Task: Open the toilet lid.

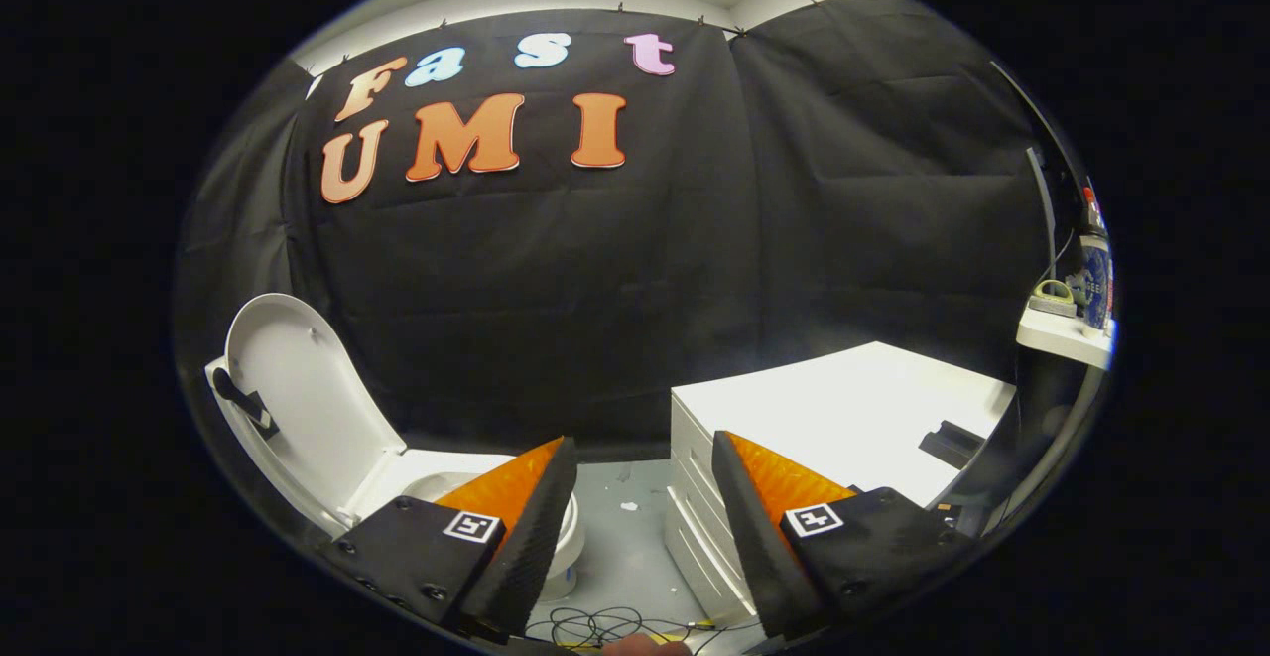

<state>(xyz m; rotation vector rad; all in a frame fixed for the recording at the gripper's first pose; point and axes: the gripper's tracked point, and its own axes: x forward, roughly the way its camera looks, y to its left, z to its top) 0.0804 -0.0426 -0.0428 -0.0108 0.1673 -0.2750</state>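
The toilet lid (pixel 298 393) stands raised, leaning back against the tank behind it, so the bowl (pixel 451 482) below is uncovered; you see part of its white rim peeking out past your left finger. The lid sits well off to the left of your fingers and beyond them, near the black cloth wall. A dark fitting (pixel 243 400) shows at the lid's outer edge by the tank.

Your gripper (pixel 643 458) has its fingers spread wide apart, with nothing between them but a view of the pale floor (pixel 635 537). They touch nothing. Neither finger is in contact with the lid or the bowl; the left one overlaps the bowl's rim only in your line of sight.

To the right of the gap stands a white drawer cabinet (pixel 695 507), its flat top (pixel 843 408) reaching away from you, with a small dark object (pixel 951 443) lying on it near the far corner. Thin black cables (pixel 595 624) lie coiled on the floor just below your fingers. At the far right, a tabletop (pixel 1064 333) carries a few small items you cannot make out clearly.
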